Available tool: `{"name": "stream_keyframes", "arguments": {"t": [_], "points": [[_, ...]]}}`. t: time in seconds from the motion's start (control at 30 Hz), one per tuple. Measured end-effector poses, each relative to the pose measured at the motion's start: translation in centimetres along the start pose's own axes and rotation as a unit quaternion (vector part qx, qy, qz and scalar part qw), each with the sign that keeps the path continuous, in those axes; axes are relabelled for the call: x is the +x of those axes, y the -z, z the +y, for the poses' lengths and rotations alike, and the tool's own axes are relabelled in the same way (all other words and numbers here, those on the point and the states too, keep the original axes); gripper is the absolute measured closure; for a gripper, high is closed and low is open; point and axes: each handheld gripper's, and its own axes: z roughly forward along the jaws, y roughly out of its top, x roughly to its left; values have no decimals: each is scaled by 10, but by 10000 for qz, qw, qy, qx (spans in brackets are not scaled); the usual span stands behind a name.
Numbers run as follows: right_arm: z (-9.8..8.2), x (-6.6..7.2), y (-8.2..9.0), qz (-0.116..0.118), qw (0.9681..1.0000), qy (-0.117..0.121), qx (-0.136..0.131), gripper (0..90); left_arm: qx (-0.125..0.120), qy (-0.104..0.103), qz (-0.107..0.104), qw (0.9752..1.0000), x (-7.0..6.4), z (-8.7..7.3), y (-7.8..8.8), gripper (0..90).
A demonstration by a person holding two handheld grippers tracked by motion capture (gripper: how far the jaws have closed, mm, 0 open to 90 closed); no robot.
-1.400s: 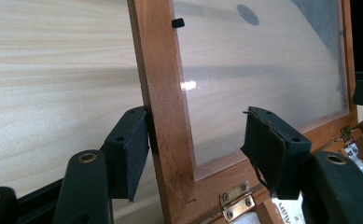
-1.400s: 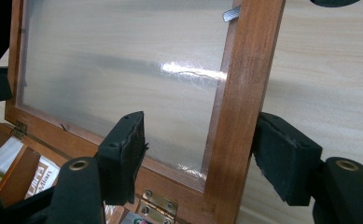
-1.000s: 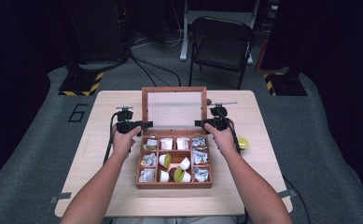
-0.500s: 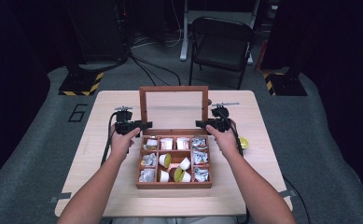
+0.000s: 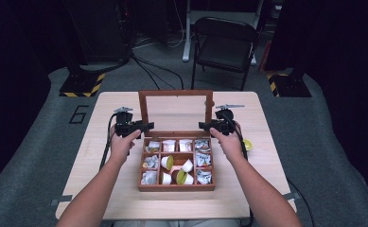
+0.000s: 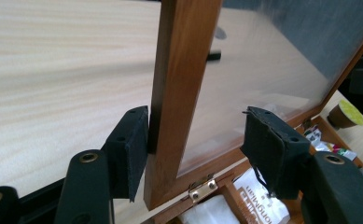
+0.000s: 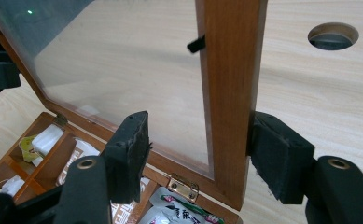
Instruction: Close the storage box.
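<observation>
A wooden box (image 5: 177, 187) with compartments of sachets and small capsules sits mid-table. Its glass lid (image 5: 176, 94) stands upright. My left gripper (image 5: 144, 126) straddles the lid's left side rail (image 6: 179, 70); the outer pad (image 6: 135, 140) touches the wood, while the other jaw hangs clear of the glass, so my left gripper (image 6: 198, 116) is open. My right gripper (image 5: 204, 126) straddles the right rail (image 7: 230, 70). Its jaws have just been closing. The outer pad (image 7: 275, 154) is against the wood and the inner jaw is off the glass, so my right gripper (image 7: 201, 120) is open.
A yellow-topped capsule (image 5: 247, 144) lies on the table (image 5: 267, 189) right of the box. Brass hinges (image 7: 183, 186) join lid and box. A cable hole (image 7: 333, 36) is in the tabletop behind the lid. A folding chair (image 5: 224, 45) stands beyond the table.
</observation>
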Motion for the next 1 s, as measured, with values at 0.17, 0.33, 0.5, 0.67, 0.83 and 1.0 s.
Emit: {"name": "stream_keyframes", "arguments": {"t": [0.17, 0.33, 0.5, 0.67, 0.83, 1.0], "points": [[3, 3, 7, 65, 9998, -28, -165, 415, -142, -58, -71, 9999, -5, 4, 8, 415], [6, 8, 13, 85, 9998, 21, -153, 404, -421, -57, -120, 9990, -14, 9, 19, 413], [7, 13, 20, 102, 9998, 131, -141, 385, -439, -114, -197, 9988, -18, 10, 27, 404], [6, 20, 27, 64, 9999, 119, -53, 360, -478, -230, -279, 9982, -24, 11, 34, 377], [5, 26, 35, 90, 9996, 251, -128, 341, -428, -305, -346, 9980, -29, 10, 43, 368], [4, 31, 46, 105, 9991, 374, -163, 338, -412, -376, -321, 9979, -36, 8, 50, 351]]}}
